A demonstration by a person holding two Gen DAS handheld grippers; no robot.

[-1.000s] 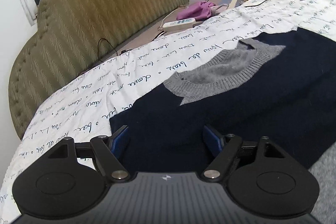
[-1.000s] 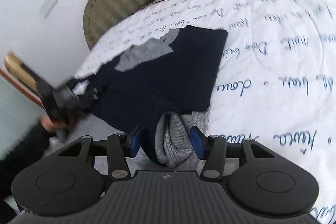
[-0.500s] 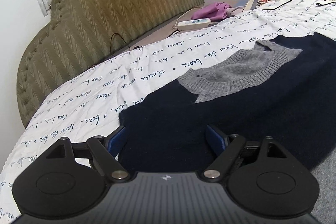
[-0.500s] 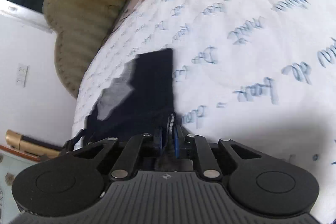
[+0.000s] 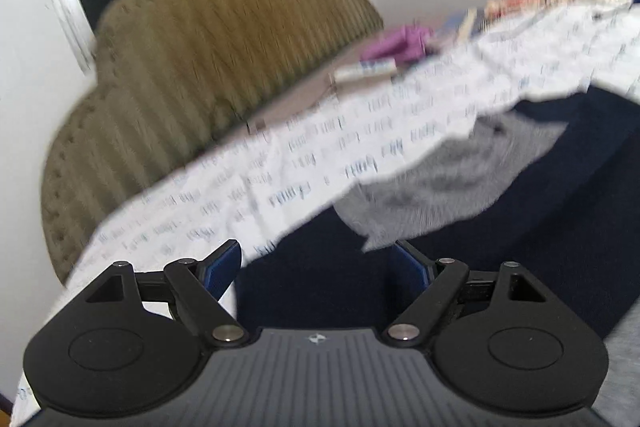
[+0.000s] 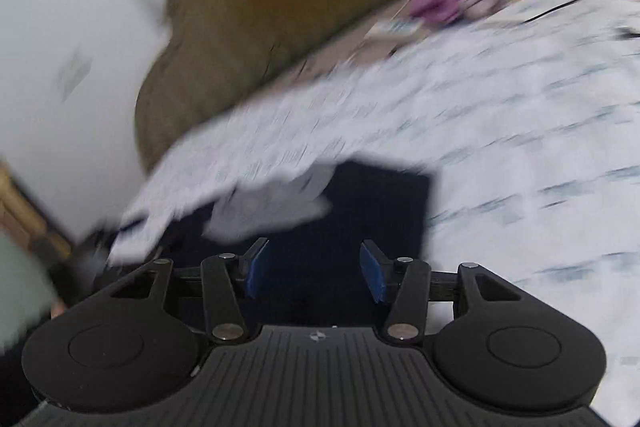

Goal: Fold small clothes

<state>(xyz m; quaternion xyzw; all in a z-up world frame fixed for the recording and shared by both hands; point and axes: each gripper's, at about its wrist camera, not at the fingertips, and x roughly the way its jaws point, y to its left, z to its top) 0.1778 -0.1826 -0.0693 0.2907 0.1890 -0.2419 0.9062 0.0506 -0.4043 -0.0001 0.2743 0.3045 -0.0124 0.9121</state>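
We see a dark blue sweater [image 5: 520,211] of soft knit wool, its grey collar [image 5: 432,183] ribbed and fuzzy. At 12 o'clock, the headboard [image 5: 208,67] is padded cloth with ridges. The bedsheet [image 6: 500,131] is smooth printed cloth. The claw [image 6: 314,269] is matt black plastic.

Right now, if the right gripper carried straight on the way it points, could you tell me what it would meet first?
Probably the dark navy knitted sweater lying on the white script-printed bedspread: the right gripper, jaws open and empty, points down at it. Blur leaves depth uncertain.

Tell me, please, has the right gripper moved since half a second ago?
Yes: the right gripper drew back from the navy sweater and its jaws have just opened, nothing pinched between them.
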